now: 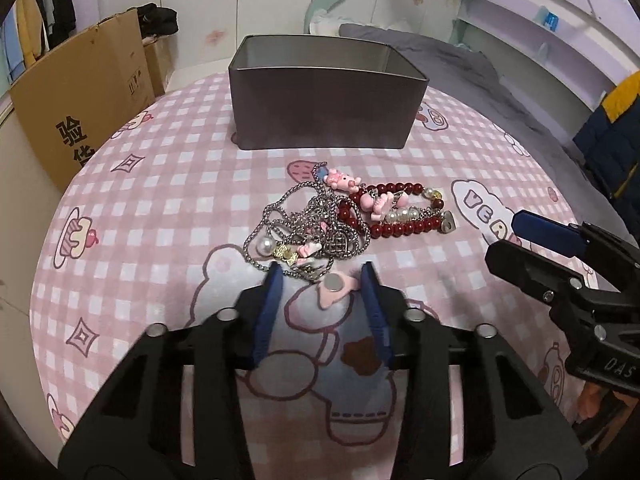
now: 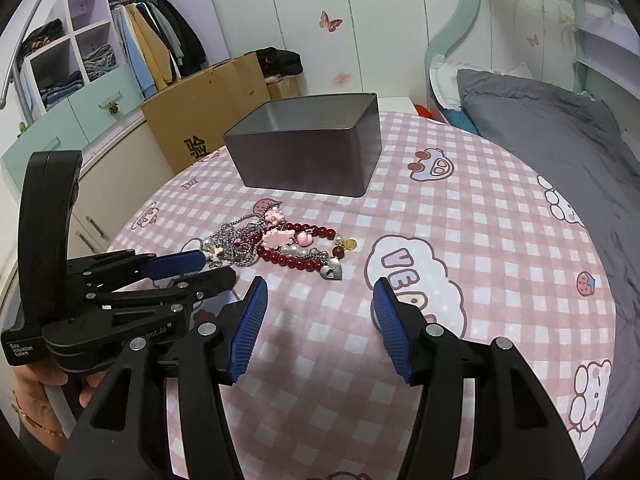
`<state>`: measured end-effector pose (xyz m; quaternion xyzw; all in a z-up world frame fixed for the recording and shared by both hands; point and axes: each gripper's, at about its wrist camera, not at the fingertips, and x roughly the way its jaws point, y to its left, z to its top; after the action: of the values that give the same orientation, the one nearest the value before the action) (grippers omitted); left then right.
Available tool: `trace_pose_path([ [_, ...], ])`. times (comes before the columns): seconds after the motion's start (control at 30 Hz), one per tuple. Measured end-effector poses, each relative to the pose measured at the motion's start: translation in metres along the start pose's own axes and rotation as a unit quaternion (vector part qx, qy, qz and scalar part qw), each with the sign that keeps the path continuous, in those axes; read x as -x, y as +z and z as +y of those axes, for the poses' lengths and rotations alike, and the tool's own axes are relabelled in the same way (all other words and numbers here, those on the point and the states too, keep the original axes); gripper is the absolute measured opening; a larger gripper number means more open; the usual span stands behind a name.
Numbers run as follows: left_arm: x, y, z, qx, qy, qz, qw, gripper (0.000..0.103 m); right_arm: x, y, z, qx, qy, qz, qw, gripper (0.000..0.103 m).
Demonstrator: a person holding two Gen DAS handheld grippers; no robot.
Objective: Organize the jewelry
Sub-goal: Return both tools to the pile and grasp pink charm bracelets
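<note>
A tangle of jewelry lies on the pink checked cloth [image 1: 160, 208]: silver chains [image 1: 304, 224], a red bead bracelet [image 1: 404, 228] with a heart charm, and pink charms [image 1: 340, 180]. Behind it stands an open grey tin box [image 1: 324, 120]. My left gripper [image 1: 321, 276] is at the pile's near edge. A pink piece with a silver disc [image 1: 334, 284] lies between its blue pads, and a gap shows on its left side. In the right wrist view, my right gripper [image 2: 320, 286] hovers open and empty just before the bracelet [image 2: 296, 258]. The left gripper [image 2: 216, 268] reaches into the chains there.
A cardboard box [image 1: 80, 112] stands off the table's left edge. Grey bedding [image 2: 560, 152] lies to the right. A wardrobe with hanging clothes [image 2: 152, 52] is at the back left. A person's hand [image 2: 36, 392] holds the left gripper's handle.
</note>
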<state>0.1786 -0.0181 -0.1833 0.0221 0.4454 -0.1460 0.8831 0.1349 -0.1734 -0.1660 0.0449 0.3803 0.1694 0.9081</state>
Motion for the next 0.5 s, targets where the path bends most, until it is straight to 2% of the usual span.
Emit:
trace_pose_path([
  [0.03, 0.0, 0.0, -0.001, -0.004, 0.005, -0.002, 1.0, 0.024, -0.001, 0.0, 0.0, 0.001, 0.0, 0.0, 1.0, 0.052],
  [0.13, 0.001, -0.001, 0.002, -0.003, -0.004, -0.005, 1.0, 0.014, -0.005, 0.0, 0.002, 0.005, 0.001, 0.006, 1.0, 0.052],
  [0.37, 0.022, -0.006, 0.029, 0.037, -0.05, -0.024, 0.9978, 0.014, -0.01, 0.002, 0.01, 0.018, -0.004, 0.01, 1.0, 0.052],
  [0.5, 0.038, -0.005, 0.038, 0.046, -0.062, -0.042, 0.9961, 0.014, -0.013, 0.007, 0.016, 0.029, -0.002, 0.01, 1.0, 0.052],
])
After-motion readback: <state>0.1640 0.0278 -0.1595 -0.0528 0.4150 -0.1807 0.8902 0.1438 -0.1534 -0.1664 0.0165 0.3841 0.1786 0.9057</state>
